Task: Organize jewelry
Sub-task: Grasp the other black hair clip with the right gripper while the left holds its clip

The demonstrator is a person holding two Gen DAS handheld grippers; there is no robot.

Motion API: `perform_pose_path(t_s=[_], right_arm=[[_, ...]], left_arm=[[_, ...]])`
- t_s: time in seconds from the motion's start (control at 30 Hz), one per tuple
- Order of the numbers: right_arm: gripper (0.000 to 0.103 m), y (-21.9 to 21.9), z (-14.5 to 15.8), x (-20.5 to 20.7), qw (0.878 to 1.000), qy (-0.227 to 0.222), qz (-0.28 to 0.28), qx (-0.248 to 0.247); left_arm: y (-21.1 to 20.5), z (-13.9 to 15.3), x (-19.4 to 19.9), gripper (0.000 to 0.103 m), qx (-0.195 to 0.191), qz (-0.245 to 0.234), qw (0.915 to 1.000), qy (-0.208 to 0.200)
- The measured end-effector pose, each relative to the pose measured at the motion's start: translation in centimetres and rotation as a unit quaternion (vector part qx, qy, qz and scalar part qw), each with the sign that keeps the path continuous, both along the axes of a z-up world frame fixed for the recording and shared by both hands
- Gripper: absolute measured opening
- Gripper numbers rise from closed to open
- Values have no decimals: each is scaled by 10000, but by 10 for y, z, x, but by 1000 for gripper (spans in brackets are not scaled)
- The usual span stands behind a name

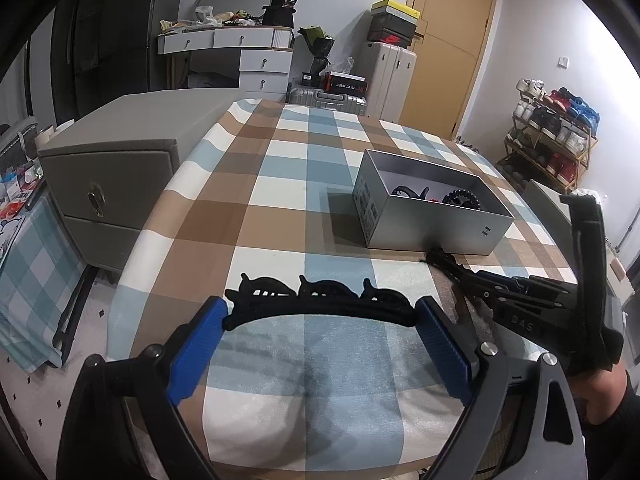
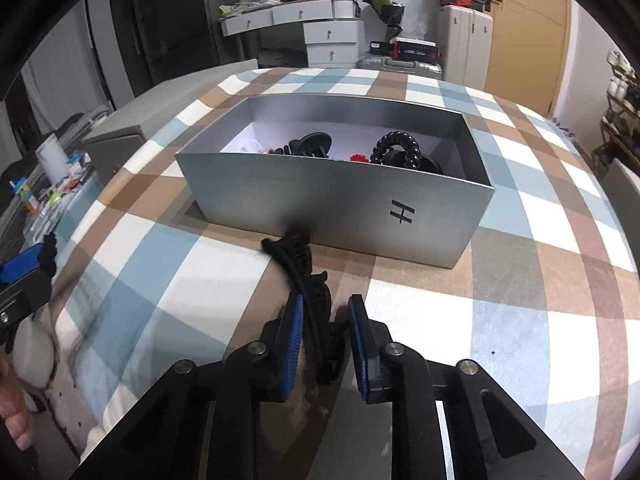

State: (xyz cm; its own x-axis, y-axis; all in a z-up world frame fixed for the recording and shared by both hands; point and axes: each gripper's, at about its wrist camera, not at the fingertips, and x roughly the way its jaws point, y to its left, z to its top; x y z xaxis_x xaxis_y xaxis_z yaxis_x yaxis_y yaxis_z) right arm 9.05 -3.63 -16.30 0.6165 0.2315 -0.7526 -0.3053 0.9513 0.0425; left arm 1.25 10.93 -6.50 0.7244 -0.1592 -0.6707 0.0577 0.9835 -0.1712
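Note:
My left gripper (image 1: 320, 314) is closed on a black hair clip (image 1: 316, 300), held crosswise between its blue pads just above the checked tablecloth. My right gripper (image 2: 324, 316) has a second black clip (image 2: 308, 276) lying between its fingers, with a gap showing on the right side; the clip's far end touches the grey box (image 2: 336, 208). The grey box also shows in the left wrist view (image 1: 432, 220) and holds black and red hair accessories (image 2: 396, 152). The right gripper also shows in the left wrist view (image 1: 440, 258).
The checked cloth (image 1: 280, 200) covers the table. A grey cabinet (image 1: 112, 176) stands to the left, a shoe rack (image 1: 552, 140) to the right. Drawers, suitcases and a door lie behind.

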Motion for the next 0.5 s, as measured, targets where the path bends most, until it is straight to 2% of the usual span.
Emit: perform_pose_path(t_s=[0.5], right_arm=[[19, -44, 10, -21, 9967, 13, 39, 816]], left_arm=[[-22, 13, 2, 92, 322, -88, 9994, -48]])
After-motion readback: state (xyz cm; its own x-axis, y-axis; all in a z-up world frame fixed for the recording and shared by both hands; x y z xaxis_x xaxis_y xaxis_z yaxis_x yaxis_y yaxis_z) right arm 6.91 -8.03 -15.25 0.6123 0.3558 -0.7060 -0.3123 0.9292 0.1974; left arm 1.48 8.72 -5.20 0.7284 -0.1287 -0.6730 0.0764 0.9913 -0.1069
